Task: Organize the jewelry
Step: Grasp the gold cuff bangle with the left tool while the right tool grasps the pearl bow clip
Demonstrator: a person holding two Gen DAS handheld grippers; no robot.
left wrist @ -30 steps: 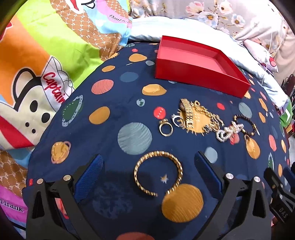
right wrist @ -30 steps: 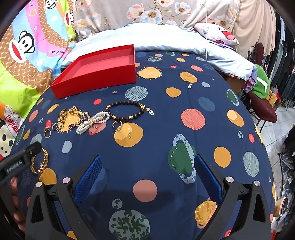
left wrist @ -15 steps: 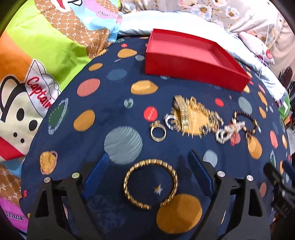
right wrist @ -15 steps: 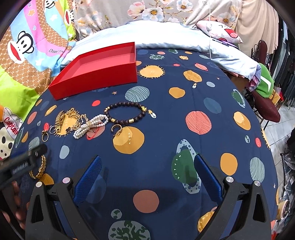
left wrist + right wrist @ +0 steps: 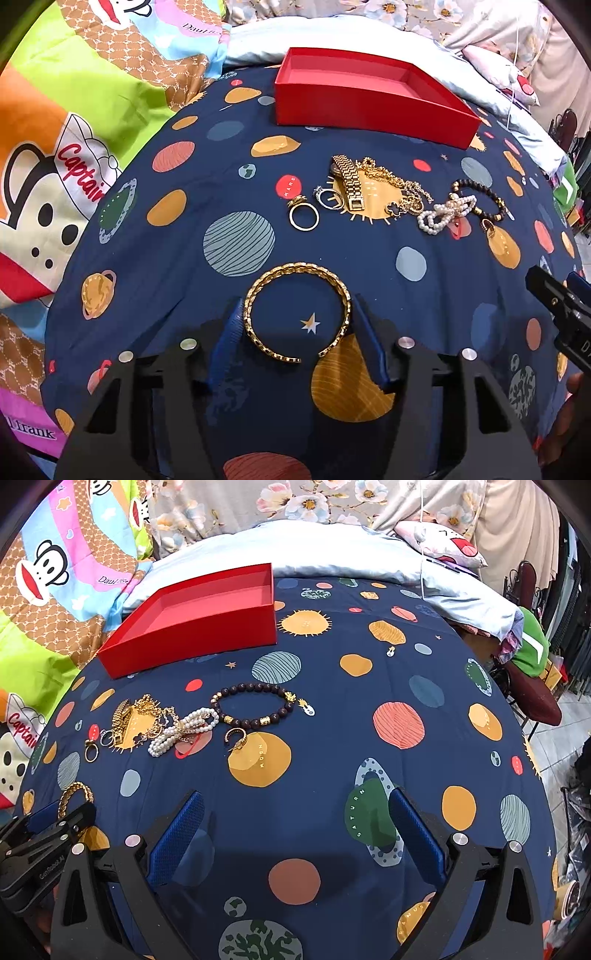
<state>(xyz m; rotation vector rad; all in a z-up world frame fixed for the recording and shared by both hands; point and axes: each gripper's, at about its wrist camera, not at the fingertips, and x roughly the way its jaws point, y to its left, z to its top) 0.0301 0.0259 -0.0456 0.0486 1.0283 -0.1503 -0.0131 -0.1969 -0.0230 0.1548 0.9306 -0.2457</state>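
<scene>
Left gripper (image 5: 297, 332) at the gold bangle (image 5: 297, 312)

Its jaws press the bangle's two sides on the bedspread (image 5: 236, 155); right gripper (image 5: 295, 834) jaws wide, holding nothing.

Bright, even indoor light, colours vivid, no harsh glare. Soft shadow under the left tool (image 5: 297, 328) and right tool (image 5: 295, 834) on the bed cover (image 5: 332, 709). Strong fisheye bend w/ black vignette at corners. Centre sharp, edges slightly soft.

Bangle (image 5: 297, 312) lies before rings (image 5: 303, 218), box (image 5: 373, 98) behind.
</scene>
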